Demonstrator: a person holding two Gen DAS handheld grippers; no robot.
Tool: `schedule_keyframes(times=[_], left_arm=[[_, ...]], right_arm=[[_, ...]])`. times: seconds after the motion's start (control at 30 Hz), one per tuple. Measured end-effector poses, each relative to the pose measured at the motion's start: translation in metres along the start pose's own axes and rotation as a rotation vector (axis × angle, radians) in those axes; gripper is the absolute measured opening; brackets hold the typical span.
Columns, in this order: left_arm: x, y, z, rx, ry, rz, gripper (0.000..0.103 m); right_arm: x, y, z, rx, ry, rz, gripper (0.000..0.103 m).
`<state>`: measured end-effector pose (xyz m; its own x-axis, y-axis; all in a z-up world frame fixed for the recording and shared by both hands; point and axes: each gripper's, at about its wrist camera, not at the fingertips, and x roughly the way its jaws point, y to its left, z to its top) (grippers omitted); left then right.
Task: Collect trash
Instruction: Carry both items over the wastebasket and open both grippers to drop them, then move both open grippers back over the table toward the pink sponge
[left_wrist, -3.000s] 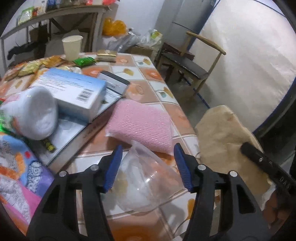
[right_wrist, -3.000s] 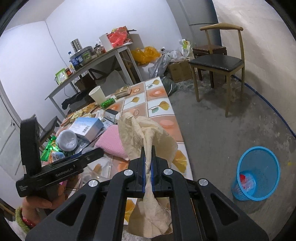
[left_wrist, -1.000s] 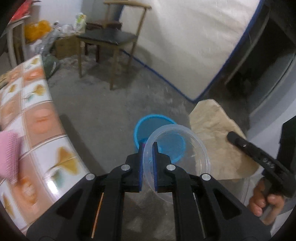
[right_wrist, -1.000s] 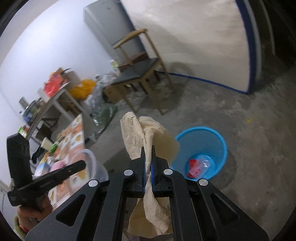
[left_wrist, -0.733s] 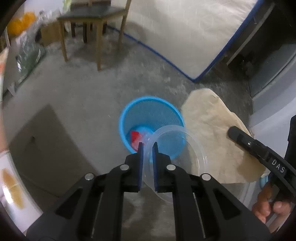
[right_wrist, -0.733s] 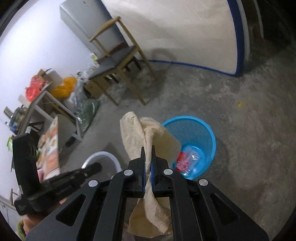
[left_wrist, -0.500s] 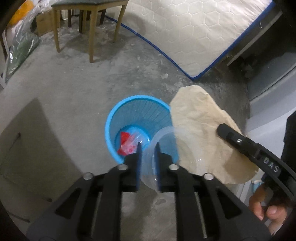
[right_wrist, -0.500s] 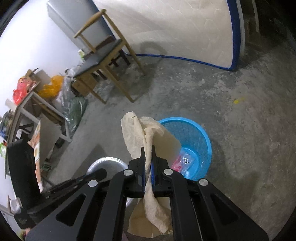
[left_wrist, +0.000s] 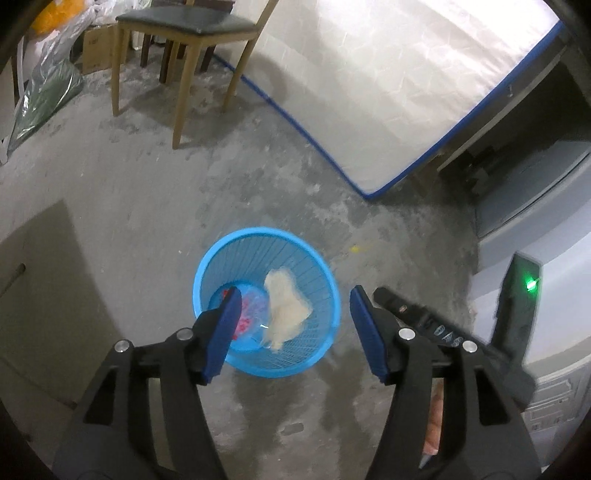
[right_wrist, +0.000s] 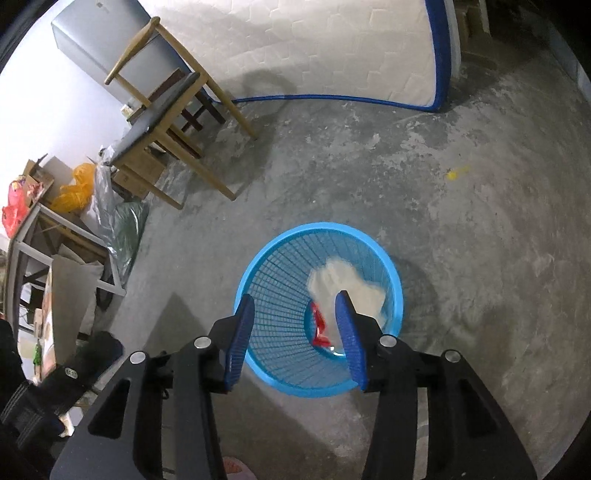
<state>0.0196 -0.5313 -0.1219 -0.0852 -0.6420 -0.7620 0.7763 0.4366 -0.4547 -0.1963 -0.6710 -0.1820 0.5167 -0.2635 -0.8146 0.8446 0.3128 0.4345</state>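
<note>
Blue mesh plastic forms the waste basket (left_wrist: 266, 302) standing on the concrete floor just ahead of and below both grippers, its mouth facing straight up toward them. The left gripper (left_wrist: 295, 328) hangs over it with its jaws opening and nothing between them; the right gripper (right_wrist: 295, 332) is likewise opening, empty, its fingers framing the basket's inside. A crumpled tan paper (right_wrist: 347, 288) lies inside the basket, leaning on the far wall beyond the right gripper's tips, long axis running roughly up the wall from floor to rim. Beside it at the bottom sit a red wrapper (right_wrist: 318, 325) and what looks like a clear plastic container (left_wrist: 255, 314), too faint to read its orientation. The step in hand looks like the drop into the basket, just done. Next, both grippers likely need to lift clear of the rim and swing toward whatever trash remains, jaws apart for a fresh pick.
</note>
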Motion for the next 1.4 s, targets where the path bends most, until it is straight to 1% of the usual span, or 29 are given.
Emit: schedule_keyframes(times=[0.13, 0.2, 0.27, 0.3, 0.4, 0.5, 0.57, 0.6, 0.63, 0.67, 0.73, 0.83, 0.97, 1.1, 1.17, 1.23, 1.27, 1.33, 1.4], left_arm=[[-0.038, -0.006, -0.001, 0.022, -0.048, -0.027, 0.061], [-0.062, -0.006, -0.004, 0.023, -0.078, -0.043, 0.064], [-0.091, -0.004, -0.011, 0.030, -0.116, -0.057, 0.065], [-0.101, -0.004, -0.014, 0.039, -0.129, -0.059, 0.067], [-0.145, 0.000, -0.026, 0.082, -0.184, -0.044, 0.072], [-0.187, 0.011, -0.039, 0.101, -0.235, -0.023, 0.076], [-0.212, 0.020, -0.048, 0.115, -0.264, 0.005, 0.079], [-0.227, 0.027, -0.055, 0.121, -0.276, 0.033, 0.080], [-0.237, 0.033, -0.060, 0.121, -0.282, 0.054, 0.080], [-0.247, 0.039, -0.066, 0.119, -0.286, 0.076, 0.080], [-0.269, 0.057, -0.083, 0.106, -0.288, 0.132, 0.081], [-0.298, 0.083, -0.106, 0.077, -0.304, 0.213, 0.082], [-0.331, 0.116, -0.137, 0.021, -0.347, 0.318, 0.083], [-0.346, 0.139, -0.158, -0.026, -0.364, 0.361, 0.083], [-0.352, 0.147, -0.166, -0.047, -0.373, 0.360, 0.083], [-0.362, 0.155, -0.174, -0.076, -0.395, 0.342, 0.083], [-0.366, 0.158, -0.178, -0.080, -0.403, 0.336, 0.083], [-0.375, 0.163, -0.186, -0.077, -0.419, 0.334, 0.083], [-0.380, 0.167, -0.189, -0.069, -0.430, 0.336, 0.083]], right_arm=[[-0.022, 0.000, -0.010, -0.009, -0.023, 0.038, 0.045], [-0.038, 0.003, -0.016, -0.024, -0.034, 0.081, 0.046], [-0.054, 0.007, -0.023, -0.039, -0.045, 0.123, 0.053], [-0.063, 0.009, -0.026, -0.045, -0.050, 0.146, 0.057], [-0.077, 0.018, -0.034, -0.057, -0.023, 0.186, 0.058], [-0.090, 0.043, -0.038, -0.102, 0.015, 0.240, 0.058], [-0.102, 0.068, -0.041, -0.159, 0.022, 0.295, 0.059], [-0.108, 0.080, -0.042, -0.187, 0.019, 0.315, 0.064], [-0.115, 0.098, -0.046, -0.231, 0.011, 0.352, 0.068], [-0.120, 0.107, -0.049, -0.255, 0.007, 0.374, 0.069], [-0.129, 0.137, -0.059, -0.331, 0.005, 0.428, 0.073], [-0.138, 0.176, -0.074, -0.444, 0.024, 0.497, 0.074], [-0.152, 0.240, -0.104, -0.656, 0.038, 0.583, 0.080], [-0.158, 0.305, -0.136, -0.862, 0.076, 0.662, 0.086], [-0.155, 0.331, -0.150, -0.937, 0.101, 0.684, 0.087], [-0.147, 0.364, -0.164, -1.014, 0.134, 0.701, 0.087], [-0.144, 0.369, -0.171, -1.026, 0.143, 0.703, 0.087], [-0.128, 0.396, -0.180, -1.053, 0.190, 0.702, 0.087], [-0.113, 0.413, -0.184, -1.046, 0.221, 0.701, 0.087]])
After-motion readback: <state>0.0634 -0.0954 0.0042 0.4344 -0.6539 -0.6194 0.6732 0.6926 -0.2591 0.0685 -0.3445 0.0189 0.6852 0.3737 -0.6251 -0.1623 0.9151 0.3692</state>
